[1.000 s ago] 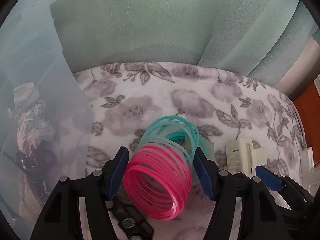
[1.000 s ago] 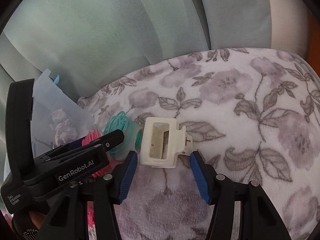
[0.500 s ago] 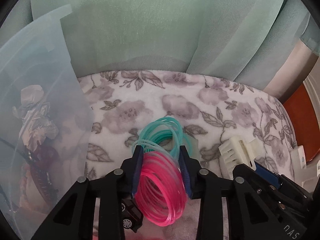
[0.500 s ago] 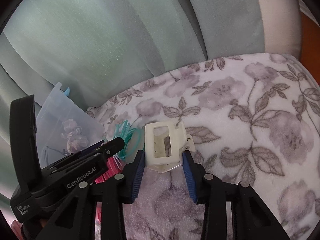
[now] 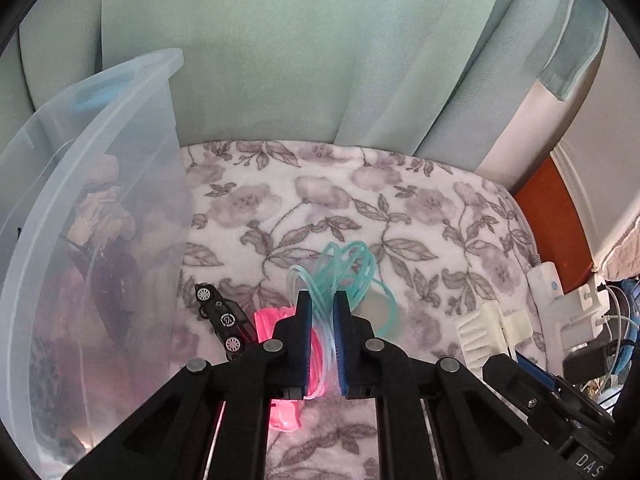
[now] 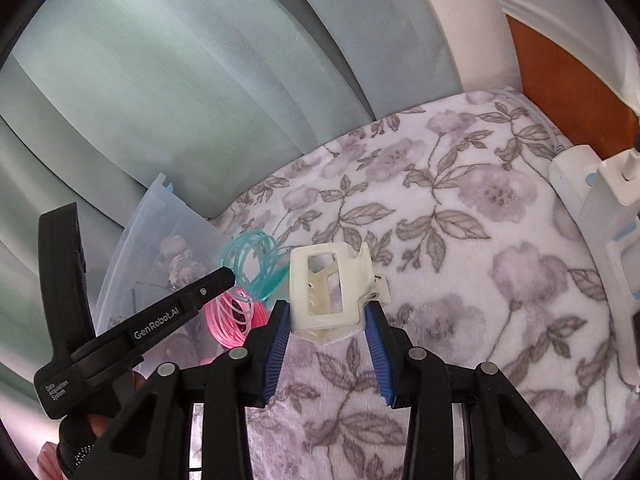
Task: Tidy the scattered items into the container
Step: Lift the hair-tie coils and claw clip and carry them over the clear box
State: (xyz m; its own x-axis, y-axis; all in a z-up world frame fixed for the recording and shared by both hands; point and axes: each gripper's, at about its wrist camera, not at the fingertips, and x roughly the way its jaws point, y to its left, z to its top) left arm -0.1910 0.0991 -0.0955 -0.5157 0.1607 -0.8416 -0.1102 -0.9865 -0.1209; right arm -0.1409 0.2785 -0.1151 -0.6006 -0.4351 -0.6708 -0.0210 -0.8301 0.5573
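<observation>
On the floral blanket, left to right:
Container: one clear tub at far left, contents blurred.
Toy car: one, beside the tub.
Left gripper: jaws just closed, squeezing one pink-and-teal coil flat; pink end partly hidden.
Right gripper: jaws clamp one cream hair claw.

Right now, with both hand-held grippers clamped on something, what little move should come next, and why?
Probably swing the left hand-held gripper over the clear plastic bin beside it. It is shut on the pink and teal spring toy, squeezed flat and hanging above the flowered blanket. The right hand-held gripper holds the white hair clip and can follow.
</observation>
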